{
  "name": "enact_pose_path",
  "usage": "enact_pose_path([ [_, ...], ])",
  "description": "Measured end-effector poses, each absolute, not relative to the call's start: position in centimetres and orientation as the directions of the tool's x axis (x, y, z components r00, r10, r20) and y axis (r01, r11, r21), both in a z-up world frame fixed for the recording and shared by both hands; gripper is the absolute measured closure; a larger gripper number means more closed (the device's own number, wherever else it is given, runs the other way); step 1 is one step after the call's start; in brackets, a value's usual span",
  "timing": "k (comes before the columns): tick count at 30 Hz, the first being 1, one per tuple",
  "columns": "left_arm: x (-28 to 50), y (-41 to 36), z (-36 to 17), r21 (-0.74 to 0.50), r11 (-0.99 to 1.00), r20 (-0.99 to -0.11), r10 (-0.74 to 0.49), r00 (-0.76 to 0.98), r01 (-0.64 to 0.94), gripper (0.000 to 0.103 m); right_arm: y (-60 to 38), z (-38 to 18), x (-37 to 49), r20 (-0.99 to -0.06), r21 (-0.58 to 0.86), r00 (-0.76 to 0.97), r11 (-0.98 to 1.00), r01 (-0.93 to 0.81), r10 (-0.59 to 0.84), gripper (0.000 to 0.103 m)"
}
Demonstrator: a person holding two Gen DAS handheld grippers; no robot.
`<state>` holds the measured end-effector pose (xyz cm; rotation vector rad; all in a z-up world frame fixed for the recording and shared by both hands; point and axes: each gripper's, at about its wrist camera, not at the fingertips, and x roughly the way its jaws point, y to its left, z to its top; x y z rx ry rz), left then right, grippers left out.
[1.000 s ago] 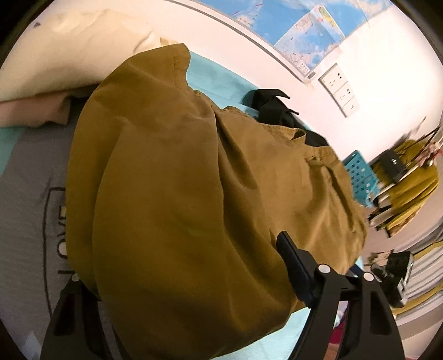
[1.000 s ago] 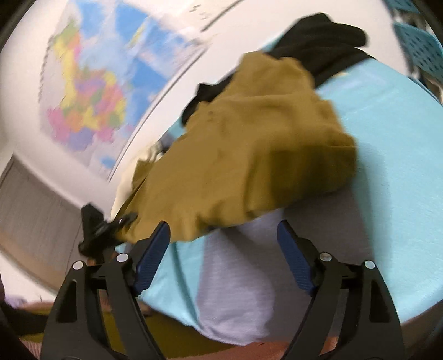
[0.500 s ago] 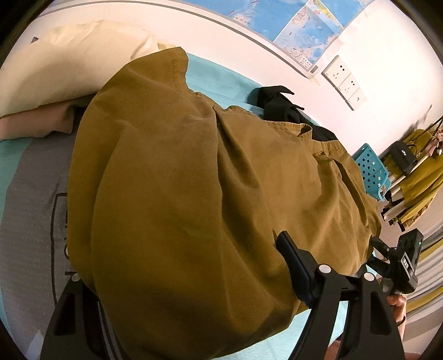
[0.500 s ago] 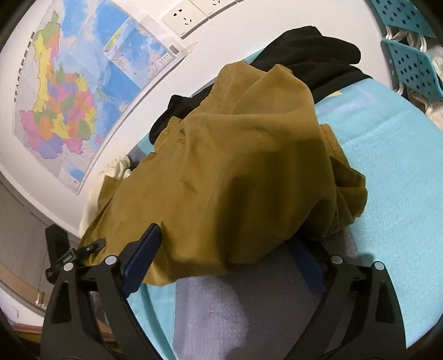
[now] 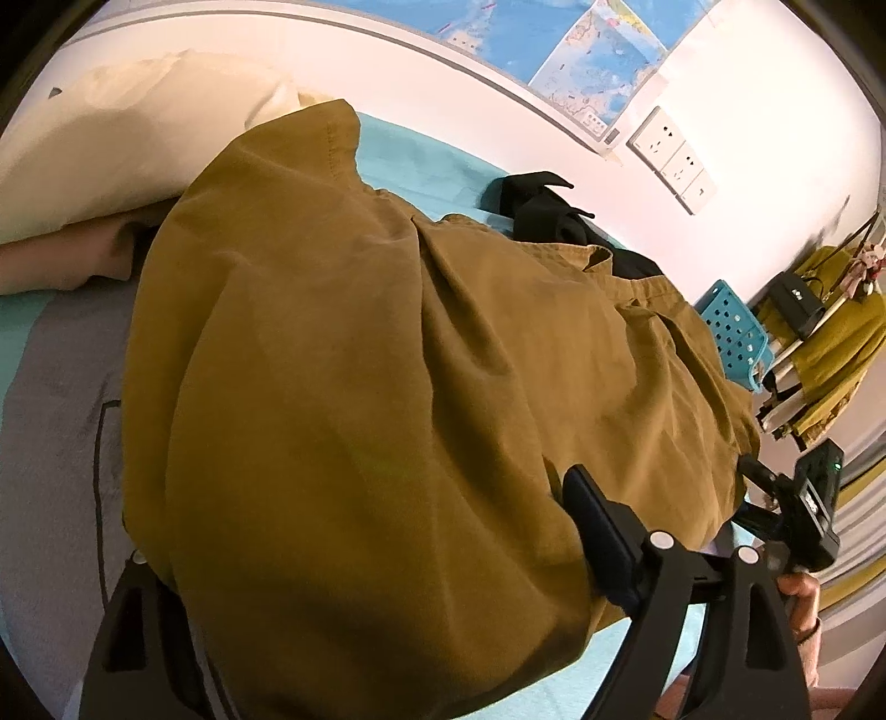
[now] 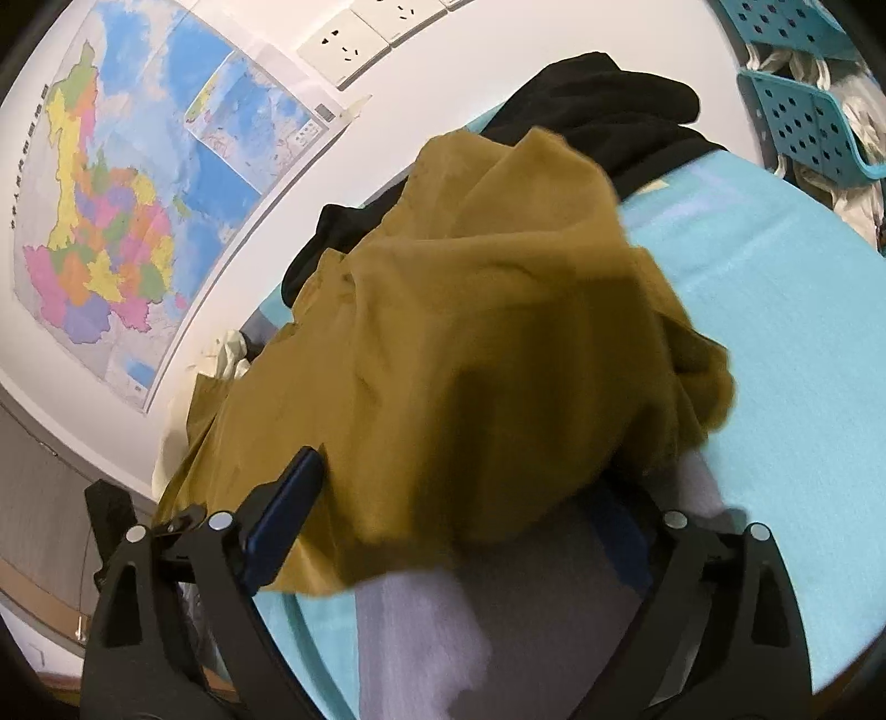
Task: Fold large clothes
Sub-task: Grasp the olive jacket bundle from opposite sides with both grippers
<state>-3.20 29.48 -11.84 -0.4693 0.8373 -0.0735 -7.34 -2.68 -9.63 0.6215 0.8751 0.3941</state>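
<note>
Olive-brown cloth fills both views: the garment (image 5: 387, 354) lies heaped on the turquoise bed sheet (image 6: 775, 310), partly over a grey blanket (image 5: 61, 421) spread on that sheet.

Left gripper (image 5: 382, 559) — fingers wide apart, the heap bulging down between them. One finger (image 5: 598, 526) shows against the near edge of the garment; the other is buried under cloth. Cannot tell whether any fold is actually pinched.

Right gripper (image 6: 459, 526) — fingers likewise spread, with the hem of the garment draped between them. The blue pad of one finger (image 6: 288, 515) touches the cloth edge; the opposite finger sits in shadow beneath the overhanging hem, against the grey blanket. No clamping seen.

Beyond the garment, toward the wall, a black garment (image 6: 598, 111) lies crumpled, partly tucked under the olive one. A cream pillow (image 5: 127, 144) sits at the far side of the garment in the left wrist view, with a pinkish fabric (image 5: 61, 260) beneath it. On the wall behind the garment: a coloured map (image 6: 111, 221) and white wall sockets (image 6: 343, 47). A turquoise perforated basket (image 5: 733, 335) stands off the bed past the garment's end.
</note>
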Motion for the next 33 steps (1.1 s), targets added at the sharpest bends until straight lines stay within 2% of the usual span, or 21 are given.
enact_pose_path([
  [5, -3.1, 29.8, -11.9, -0.452, 0.885, -0.683, -0.261, 0.682, -0.114, 0.019, -2.1, -9.4, -6.2, -0.540, 0.682, 0.618, 0.727, -0.077, 0.571, 0.016],
  [8, -3.2, 29.9, -11.9, -0.460, 0.880, -0.680, -0.267, 0.683, -0.114, 0.020, -2.8, -8.8, -6.4, -0.445, 0.736, 0.653, 0.666, -0.123, 0.613, 0.019],
  [10, -3.2, 29.9, -11.9, -0.462, 0.880, -0.681, -0.270, 0.680, -0.113, 0.020, -3.0, -8.8, -6.5, -0.467, 0.722, 0.649, 0.683, -0.113, 0.601, 0.022],
  [12, -3.2, 29.9, -11.9, -0.458, 0.882, -0.682, -0.269, 0.680, -0.112, 0.020, -3.3, -9.9, -6.5, -0.535, 0.707, 0.610, 0.705, -0.055, 0.584, 0.023],
  [13, -3.2, 29.9, -11.9, -0.458, 0.882, -0.681, -0.269, 0.681, -0.109, 0.020, -3.4, -10.1, -6.8, -0.545, 0.697, 0.608, 0.715, -0.054, 0.578, 0.027],
  [16, -2.9, 29.9, -12.0, -0.462, 0.881, -0.681, -0.275, 0.679, -0.107, 0.018, -3.3, -10.2, -6.7, -0.539, 0.702, 0.610, 0.710, -0.055, 0.581, 0.022],
  [26, -1.5, 30.0, -12.0, -0.441, 0.888, -0.682, -0.239, 0.691, -0.129, 0.013, -0.9, -10.1, -3.4, -0.469, 0.725, 0.619, 0.675, -0.137, 0.630, 0.022],
  [28, -1.4, 29.9, -11.9, -0.426, 0.894, -0.687, -0.221, 0.692, -0.137, 0.015, -1.0, -10.2, -3.3, -0.483, 0.717, 0.618, 0.685, -0.127, 0.620, 0.033],
  [30, -1.4, 29.7, -11.9, -0.393, 0.907, -0.699, -0.187, 0.691, -0.152, 0.022, -1.4, -10.3, -3.5, -0.484, 0.715, 0.614, 0.686, -0.133, 0.623, 0.039],
  [33, -1.3, 29.8, -11.8, -0.391, 0.906, -0.703, -0.180, 0.687, -0.162, 0.025, -1.6, -10.6, -3.6, -0.471, 0.724, 0.617, 0.676, -0.138, 0.631, 0.039],
])
